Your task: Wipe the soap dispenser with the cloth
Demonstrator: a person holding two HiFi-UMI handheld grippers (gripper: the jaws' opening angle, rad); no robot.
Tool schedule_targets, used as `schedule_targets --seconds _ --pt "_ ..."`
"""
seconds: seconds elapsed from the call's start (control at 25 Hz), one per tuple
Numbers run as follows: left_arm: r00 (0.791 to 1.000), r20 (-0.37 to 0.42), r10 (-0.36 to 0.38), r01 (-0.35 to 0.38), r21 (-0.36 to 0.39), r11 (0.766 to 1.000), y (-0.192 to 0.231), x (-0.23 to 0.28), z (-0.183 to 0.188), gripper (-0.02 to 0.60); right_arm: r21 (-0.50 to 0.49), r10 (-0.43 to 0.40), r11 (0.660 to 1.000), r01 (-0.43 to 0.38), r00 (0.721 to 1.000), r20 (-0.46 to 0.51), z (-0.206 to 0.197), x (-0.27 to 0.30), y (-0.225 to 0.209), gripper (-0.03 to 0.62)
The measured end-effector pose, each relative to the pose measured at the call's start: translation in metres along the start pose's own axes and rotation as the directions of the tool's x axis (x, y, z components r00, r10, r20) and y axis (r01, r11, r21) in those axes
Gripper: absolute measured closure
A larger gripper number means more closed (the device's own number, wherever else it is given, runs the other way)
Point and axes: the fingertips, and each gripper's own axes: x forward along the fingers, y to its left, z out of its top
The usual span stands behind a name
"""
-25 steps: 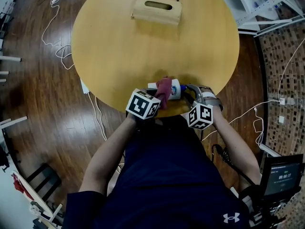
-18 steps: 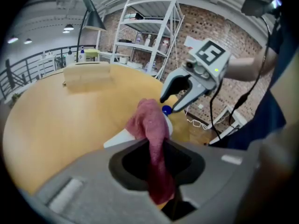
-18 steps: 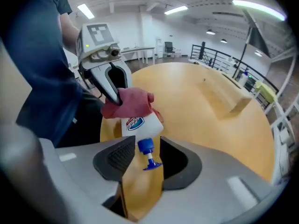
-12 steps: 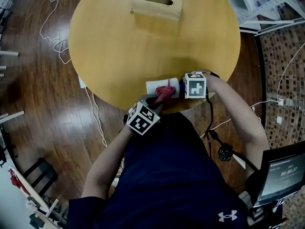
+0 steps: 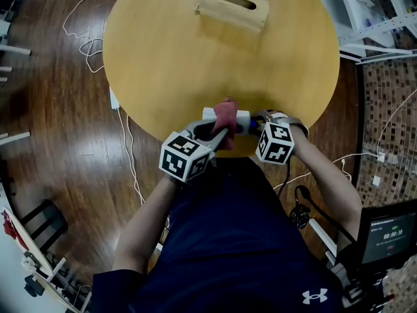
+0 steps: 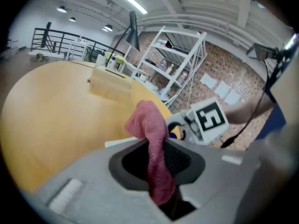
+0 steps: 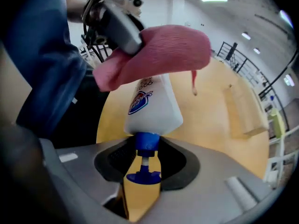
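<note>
The white soap dispenser lies across the near edge of the round wooden table, its blue pump pointing right. My right gripper has just been closing, and it is shut on the blue neck, with the pump head between the jaws. A red cloth is pinched in my shut left gripper and drapes over the bottle's body. In the left gripper view the cloth runs up out of the left gripper.
A wooden box with a slot stands at the table's far side. White cables trail on the floor to the left. A screen sits at the lower right. White shelving stands beyond the table.
My left gripper has lifted from below the table edge up to the bottle, carrying the cloth. My right gripper's cube has swung from beside the bottle back toward the person.
</note>
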Motion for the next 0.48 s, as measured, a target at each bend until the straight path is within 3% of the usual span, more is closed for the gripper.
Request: schedule_targets --seconds 0.08,0.2,0.32,0.48 --pt "1.000 0.003 -0.023 0.023 0.010 1.000 -0.011 0.008 0.021 0.499 -0.027 -0.137 0.990 0.136 0.990 -0.027 0.000 -0.003 -0.002 0.448" --pt "0.995 -0.080 -0.066 0.074 0.103 0.992 -0.027 0.028 0.024 0.498 -0.069 -0.235 0.971 0.230 0.969 -0.071 0.008 -0.005 0.002 0.448" --pt "0.990 -0.139 -0.026 0.050 0.169 0.984 -0.014 0.039 0.007 0.497 -0.034 -0.254 0.967 0.252 0.964 -0.080 0.013 0.002 0.004 0.448" --pt "0.988 -0.153 -0.003 0.025 0.138 0.990 0.010 0.027 -0.004 0.499 0.034 -0.226 0.973 0.230 0.970 -0.086 0.004 0.006 0.005 0.448"
